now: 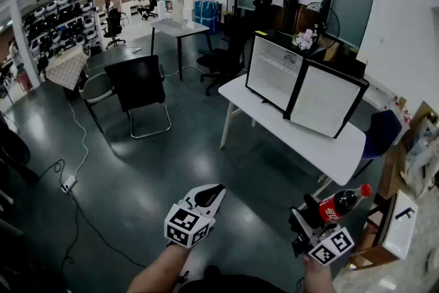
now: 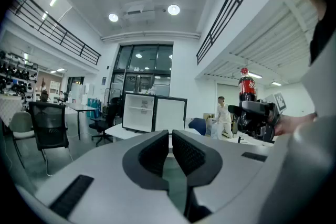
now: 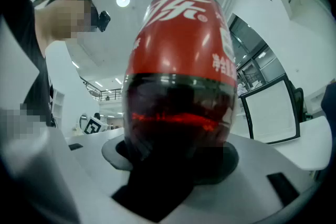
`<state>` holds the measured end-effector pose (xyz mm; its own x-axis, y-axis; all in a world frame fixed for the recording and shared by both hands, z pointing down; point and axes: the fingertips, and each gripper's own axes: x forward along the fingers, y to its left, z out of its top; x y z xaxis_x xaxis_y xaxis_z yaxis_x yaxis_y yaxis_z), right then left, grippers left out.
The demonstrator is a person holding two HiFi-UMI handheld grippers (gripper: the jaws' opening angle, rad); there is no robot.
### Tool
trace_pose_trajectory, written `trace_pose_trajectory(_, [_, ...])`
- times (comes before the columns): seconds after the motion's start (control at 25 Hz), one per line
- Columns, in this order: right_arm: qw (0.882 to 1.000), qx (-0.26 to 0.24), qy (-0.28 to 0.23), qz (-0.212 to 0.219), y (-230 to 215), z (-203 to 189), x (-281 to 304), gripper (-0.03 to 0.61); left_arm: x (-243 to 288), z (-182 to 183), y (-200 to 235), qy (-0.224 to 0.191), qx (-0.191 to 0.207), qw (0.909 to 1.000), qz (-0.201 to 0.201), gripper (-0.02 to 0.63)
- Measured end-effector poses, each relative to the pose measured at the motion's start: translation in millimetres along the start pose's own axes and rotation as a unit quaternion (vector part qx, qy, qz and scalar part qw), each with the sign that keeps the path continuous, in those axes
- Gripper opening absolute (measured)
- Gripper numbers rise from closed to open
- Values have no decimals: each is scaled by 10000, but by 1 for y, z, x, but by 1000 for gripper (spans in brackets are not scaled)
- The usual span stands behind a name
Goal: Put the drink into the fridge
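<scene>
A cola bottle (image 1: 341, 204) with a red cap and red label lies slanted in my right gripper (image 1: 312, 215), which is shut on its dark lower body. In the right gripper view the bottle (image 3: 181, 71) fills the middle. A small white fridge (image 1: 273, 71) stands on the white table (image 1: 329, 151), well ahead of both grippers, its black-framed door (image 1: 326, 101) swung open. My left gripper (image 1: 209, 197) hangs over the floor left of the bottle, shut with nothing between its pads (image 2: 157, 152). From the left gripper view the fridge (image 2: 139, 112) is straight ahead and the bottle (image 2: 247, 86) at the right.
A black chair (image 1: 140, 82) stands on the dark floor at the left, and a cable with a power strip (image 1: 68, 182) lies nearer. A blue chair (image 1: 381, 134) and cardboard boxes (image 1: 401, 216) crowd the right side. A person (image 2: 221, 113) stands far off beyond the table.
</scene>
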<state>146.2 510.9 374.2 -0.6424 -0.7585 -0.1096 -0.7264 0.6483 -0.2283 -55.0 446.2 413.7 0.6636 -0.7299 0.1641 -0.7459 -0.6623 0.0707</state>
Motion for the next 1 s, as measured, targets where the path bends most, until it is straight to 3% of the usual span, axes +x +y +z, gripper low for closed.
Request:
trace_pose_trajectory(0.16, [9999,-71,-5,134,5,6,-7,275,-5,11,-3,-172,17,9997,156,35])
trace_pose_trajectory(0.52, [9995,-135,29,285,-4,12,-6,275,15,28,-21,-253,58,9997,50,34])
trace_pose_trajectory(1.0, [9993,-58,20,376,3,0,43,278,-1,33,23,-350,140,9991,192,34])
